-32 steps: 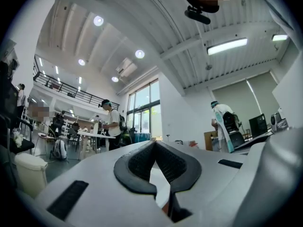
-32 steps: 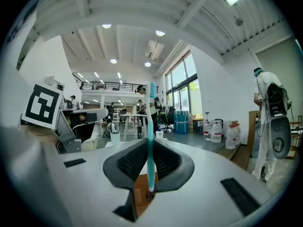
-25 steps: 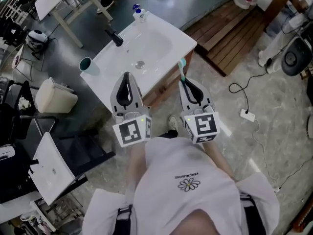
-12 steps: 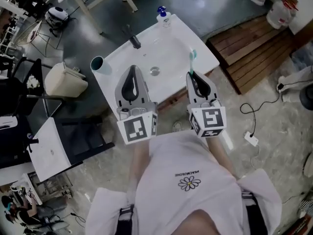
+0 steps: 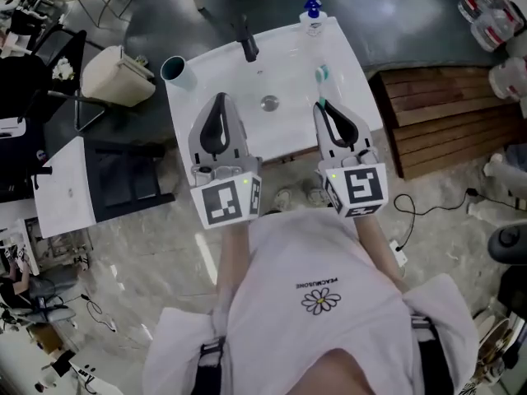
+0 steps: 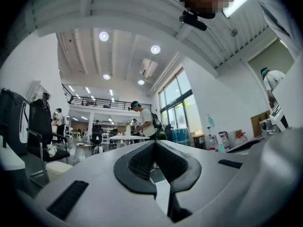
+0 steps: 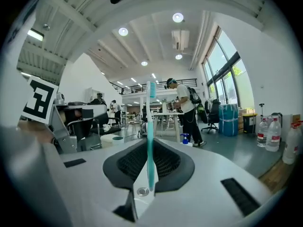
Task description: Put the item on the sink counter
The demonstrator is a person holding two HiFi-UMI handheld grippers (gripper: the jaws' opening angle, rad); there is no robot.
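A white sink counter (image 5: pixel 198 109) stands just ahead, with a black faucet (image 5: pixel 247 35) and a drain (image 5: pixel 269 103) in its basin. My right gripper (image 5: pixel 321 104) hangs over the counter's front right part, shut on a teal toothbrush (image 5: pixel 322 76) that sticks out forward. In the right gripper view the toothbrush (image 7: pixel 150 126) rises upright from the right gripper (image 7: pixel 148 143). My left gripper (image 5: pixel 218 99) is over the counter's front left, shut with nothing in it. The left gripper (image 6: pixel 155 144) shows its dark pads (image 6: pixel 137 164) meeting.
A teal cup (image 5: pixel 174 70) stands on the counter's back left corner and a blue-capped bottle (image 5: pixel 311 15) on its back right. A beige bin (image 5: pixel 115 74) and a black chair (image 5: pixel 123 189) are at the left. A wooden pallet (image 5: pixel 445 113) lies to the right.
The sink counter has swung round to lie squarely in front and closer. Both grippers now reach over its front edge. The toothbrush stays held in the right gripper.
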